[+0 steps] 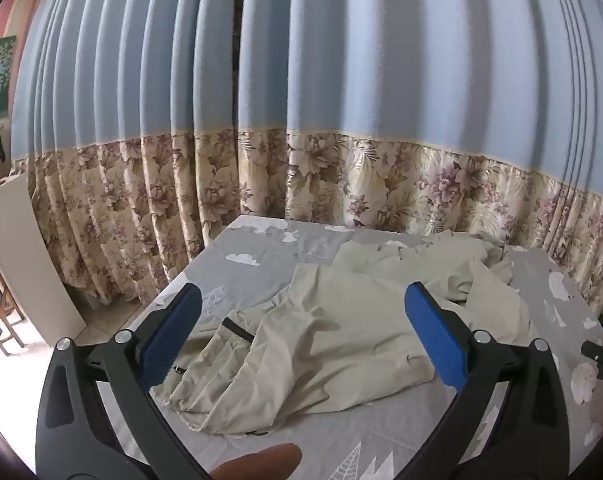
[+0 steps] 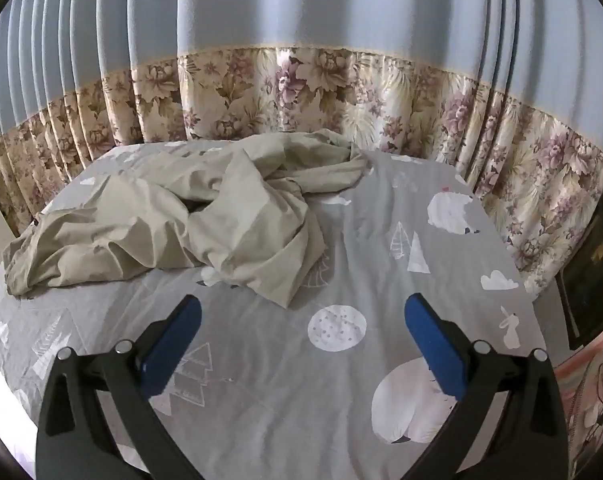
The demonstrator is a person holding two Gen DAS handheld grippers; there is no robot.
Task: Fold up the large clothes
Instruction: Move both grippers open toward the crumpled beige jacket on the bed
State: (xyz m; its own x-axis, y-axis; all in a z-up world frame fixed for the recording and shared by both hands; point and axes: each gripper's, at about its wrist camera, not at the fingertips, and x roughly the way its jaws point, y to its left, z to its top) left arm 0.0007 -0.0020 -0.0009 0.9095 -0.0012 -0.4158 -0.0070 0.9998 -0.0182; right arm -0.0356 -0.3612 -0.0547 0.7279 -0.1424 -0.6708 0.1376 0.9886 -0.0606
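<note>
While both my left gripper [image 1: 303, 334] and right gripper [image 2: 303, 334] hang wide and empty, the beige garment [image 2: 205, 216] lies crumpled toward the bed's [image 2: 285, 400] far-left corner; it looks light, limp, so I'd pinch hem corners.

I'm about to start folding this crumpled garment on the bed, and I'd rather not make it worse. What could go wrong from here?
The beige garment lies bunched in overlapping layers, so a pinch may catch several layers at once and drag the whole heap. Its zip pocket sits near the left hand-held gripper, where a pad might snag. The gray bedsheet looks loose; a low grab could lift it too.
</note>
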